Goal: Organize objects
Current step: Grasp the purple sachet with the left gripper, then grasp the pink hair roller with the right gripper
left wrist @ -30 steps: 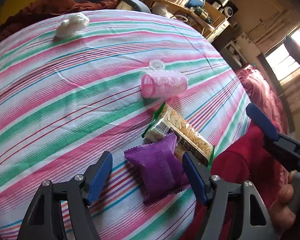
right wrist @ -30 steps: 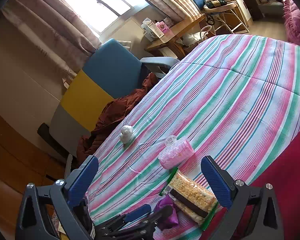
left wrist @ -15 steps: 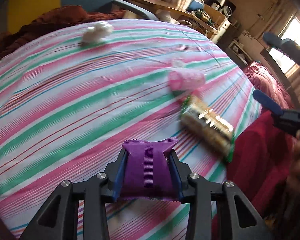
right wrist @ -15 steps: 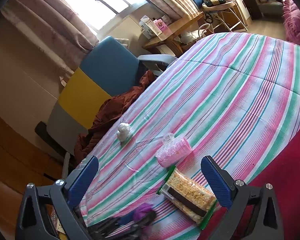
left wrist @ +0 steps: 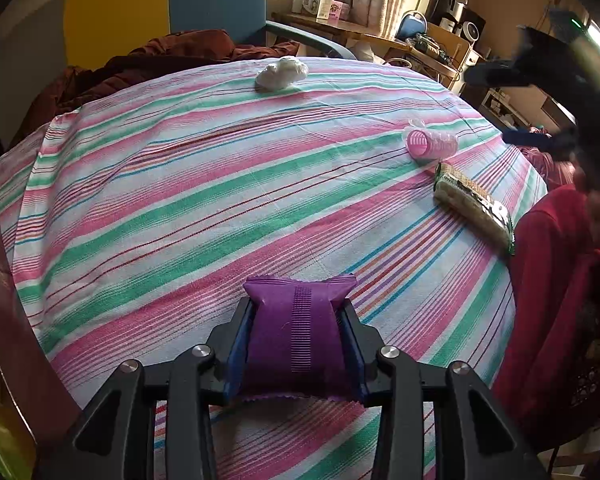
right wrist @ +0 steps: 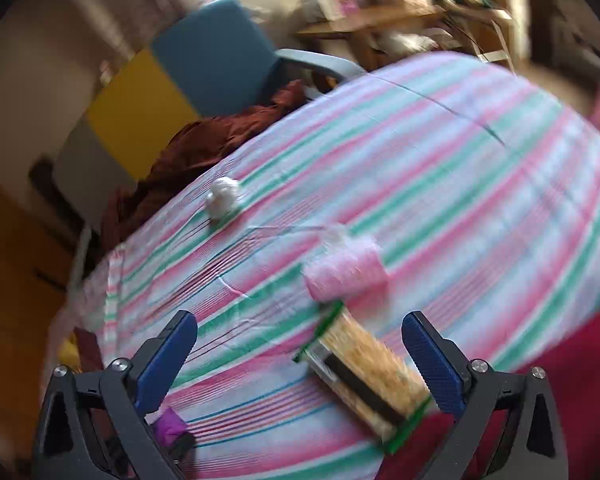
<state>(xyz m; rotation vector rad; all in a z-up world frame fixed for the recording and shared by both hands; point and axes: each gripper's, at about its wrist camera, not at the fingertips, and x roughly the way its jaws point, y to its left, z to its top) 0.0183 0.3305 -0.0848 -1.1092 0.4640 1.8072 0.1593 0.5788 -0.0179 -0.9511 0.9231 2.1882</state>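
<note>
Left gripper: clenched on the purple snack packet, blue pads pressing both its sides, low centre of the left wrist view.
Right gripper: jaws spread wide, gripping nothing; the cracker pack lies between and below them, blurred.
Pink hair roller: on its side, right part of the striped bedcover, just beside the cracker pack's far end.
White crumpled object: top centre of the bedcover, well apart from the rest.
Red garment: right edge, beside the cracker pack.
</note>
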